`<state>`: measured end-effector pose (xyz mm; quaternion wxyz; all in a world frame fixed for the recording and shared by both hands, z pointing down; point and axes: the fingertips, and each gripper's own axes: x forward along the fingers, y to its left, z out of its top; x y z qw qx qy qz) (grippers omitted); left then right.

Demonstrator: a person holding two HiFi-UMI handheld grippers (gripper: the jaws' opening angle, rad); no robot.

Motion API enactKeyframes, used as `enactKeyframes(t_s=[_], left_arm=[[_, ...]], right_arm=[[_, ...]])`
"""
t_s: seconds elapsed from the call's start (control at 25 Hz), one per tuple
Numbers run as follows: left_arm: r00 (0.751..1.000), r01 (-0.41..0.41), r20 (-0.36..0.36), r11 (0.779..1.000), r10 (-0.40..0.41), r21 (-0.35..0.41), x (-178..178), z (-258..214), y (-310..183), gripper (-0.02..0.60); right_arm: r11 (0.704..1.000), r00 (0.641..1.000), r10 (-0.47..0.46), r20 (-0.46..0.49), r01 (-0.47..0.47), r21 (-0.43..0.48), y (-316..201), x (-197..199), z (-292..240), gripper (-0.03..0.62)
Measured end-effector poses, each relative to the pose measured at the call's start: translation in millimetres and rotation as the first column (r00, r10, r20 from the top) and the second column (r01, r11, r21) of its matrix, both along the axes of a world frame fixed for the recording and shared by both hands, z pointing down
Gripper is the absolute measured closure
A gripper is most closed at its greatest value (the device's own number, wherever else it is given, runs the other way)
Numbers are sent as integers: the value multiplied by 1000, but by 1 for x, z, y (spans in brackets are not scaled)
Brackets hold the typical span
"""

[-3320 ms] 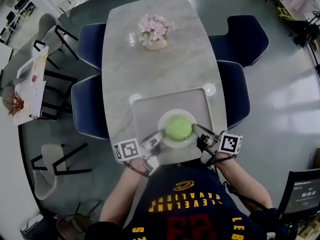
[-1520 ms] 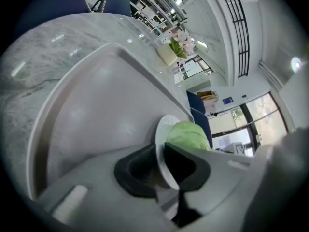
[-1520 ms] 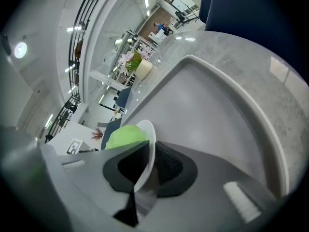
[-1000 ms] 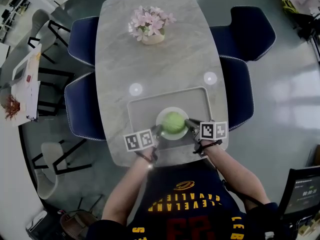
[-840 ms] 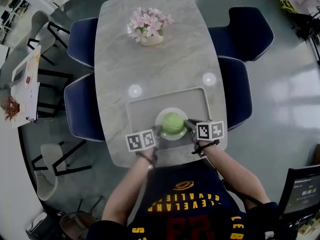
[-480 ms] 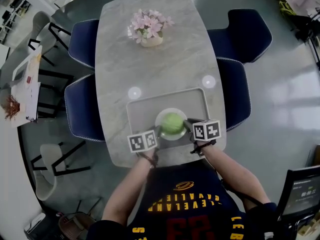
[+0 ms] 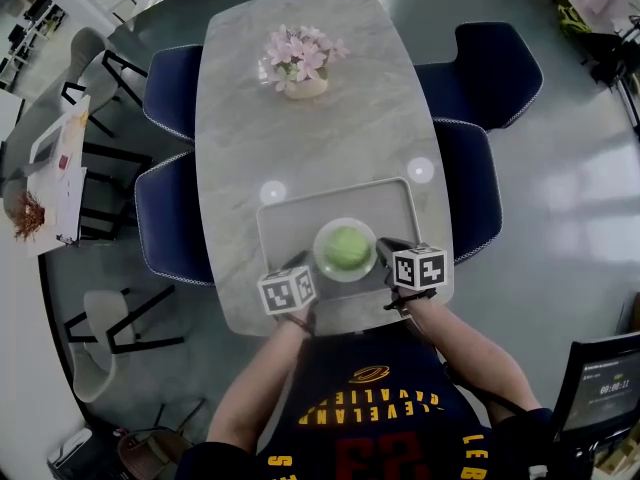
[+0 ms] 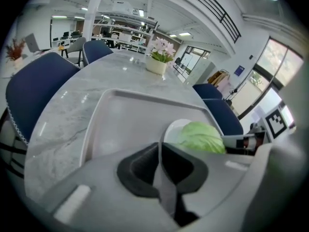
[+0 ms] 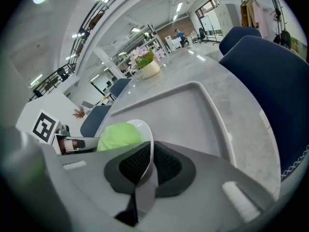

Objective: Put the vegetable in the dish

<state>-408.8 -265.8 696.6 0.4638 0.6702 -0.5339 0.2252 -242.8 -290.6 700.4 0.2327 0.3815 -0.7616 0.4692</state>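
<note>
A green cabbage (image 7: 345,247) lies in a white dish (image 7: 345,222) at the near middle of a grey tray (image 7: 290,213). My left gripper (image 7: 308,266) is shut on the dish's left rim. My right gripper (image 7: 380,253) is shut on its right rim. In the left gripper view the white dish rim (image 8: 174,129) runs between the dark pads (image 8: 140,170), with the cabbage (image 8: 203,137) just beyond. In the right gripper view the dish rim (image 9: 145,134) is pinched the same way, with the cabbage (image 9: 118,135) to its left.
The tray (image 8: 125,120) sits at the near end of a long marble table (image 7: 310,138). A pot of pink flowers (image 7: 305,63) stands at the far end. Blue chairs (image 7: 175,218) (image 7: 470,183) flank both sides. The table's front edge is just below the grippers.
Both grippers, which stood open either side of the dish 3.3 s ago, have closed in and shut on its rim. Over the last second they shifted only slightly.
</note>
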Motion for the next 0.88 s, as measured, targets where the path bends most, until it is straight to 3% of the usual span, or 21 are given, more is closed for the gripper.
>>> enactKeyframes(t_s=[0.16,0.32,0.48,0.76,0.88], left_arm=[[999,39,-20,999,-38,27,-6,-14,5,580],[990,38,-141,996,-27,76,9,-37,14,580],[970,-5,-239,992,35,124,27,-65,27,580],[948,-107,-267,965,171,239,30,-120,40,580],[945,-153,-228,933,235,327,35,-154,43,580]], right_arm=[[1000,1000,19,11,-19,15,3,2,-12,588],[999,999,15,49,-17,38,13,0,-34,589],[997,992,14,125,-23,70,22,0,-59,588],[986,979,-58,195,26,165,27,-1,-100,588],[972,978,-95,188,51,227,31,-3,-125,588]])
